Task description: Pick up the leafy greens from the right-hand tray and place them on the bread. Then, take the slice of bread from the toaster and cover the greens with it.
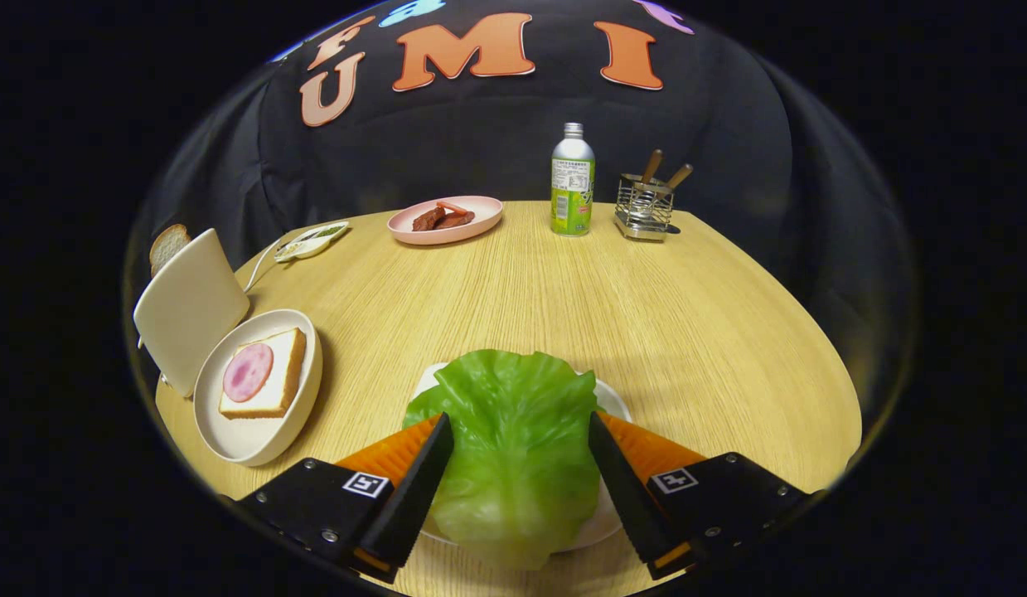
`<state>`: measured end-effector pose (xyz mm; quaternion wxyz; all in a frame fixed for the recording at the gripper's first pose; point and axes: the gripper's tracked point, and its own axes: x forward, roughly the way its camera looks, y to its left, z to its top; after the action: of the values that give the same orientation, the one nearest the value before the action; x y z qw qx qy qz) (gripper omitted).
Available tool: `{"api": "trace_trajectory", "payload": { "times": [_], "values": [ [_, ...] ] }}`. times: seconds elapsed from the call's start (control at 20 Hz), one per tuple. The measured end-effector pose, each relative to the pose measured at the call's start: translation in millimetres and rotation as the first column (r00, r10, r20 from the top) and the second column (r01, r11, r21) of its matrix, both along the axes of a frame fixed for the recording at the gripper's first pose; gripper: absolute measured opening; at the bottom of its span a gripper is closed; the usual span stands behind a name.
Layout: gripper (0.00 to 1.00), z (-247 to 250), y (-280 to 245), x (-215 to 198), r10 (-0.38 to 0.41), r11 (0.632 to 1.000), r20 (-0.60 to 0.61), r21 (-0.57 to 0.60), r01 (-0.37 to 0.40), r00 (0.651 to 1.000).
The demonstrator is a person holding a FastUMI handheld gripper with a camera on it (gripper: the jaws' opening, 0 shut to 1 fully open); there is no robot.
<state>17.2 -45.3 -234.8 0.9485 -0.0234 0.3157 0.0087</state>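
Gripper view has your jaws (521, 460) spread about as wide as the lettuce leaf (513, 439), one finger on each side of it. The inner faces look to be touching the leaf's edges, but whether both are pressing on it you cannot tell from here. The leaf lies on a white tray (612, 402) directly under the jaws, and it hides most of that tray; only bits of rim peek out around it. Straddling the leaf across its width makes sense, since a soft, floppy leaf bunches up when squeezed from the sides.

Your target sits off to the left: a cream plate (256, 439) carrying a slice of bread (268, 377) topped with a round of ham (248, 371). Just behind that plate stands the toaster (190, 307), with the second slice (168, 245) poking out of its top, ready for the covering step.

Farther back on the tabletop (521, 290) stand a pink plate of sausage (445, 220), a bottle (573, 181) and a wire utensil holder (644, 207), all well clear of your path to the bread. By my reading, you're at the grasp, with nothing placed yet.
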Motion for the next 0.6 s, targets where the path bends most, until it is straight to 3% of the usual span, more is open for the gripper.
{"api": "trace_trajectory", "payload": {
  "times": [0.05, 0.25, 0.6],
  "values": [
    [0.98, -0.5, 1.0, -0.3, 0.008, 1.000, -0.001, -0.002, -0.008, 1.000],
    [0.76, 0.6, 9.8, -0.4, 0.023, 1.000, 0.005, -0.009, -0.023, 1.000],
    [0.08, 1.8, 5.1, -1.0, -0.022, 0.999, -0.002, 0.035, 0.023, 1.000]
  ]
}}
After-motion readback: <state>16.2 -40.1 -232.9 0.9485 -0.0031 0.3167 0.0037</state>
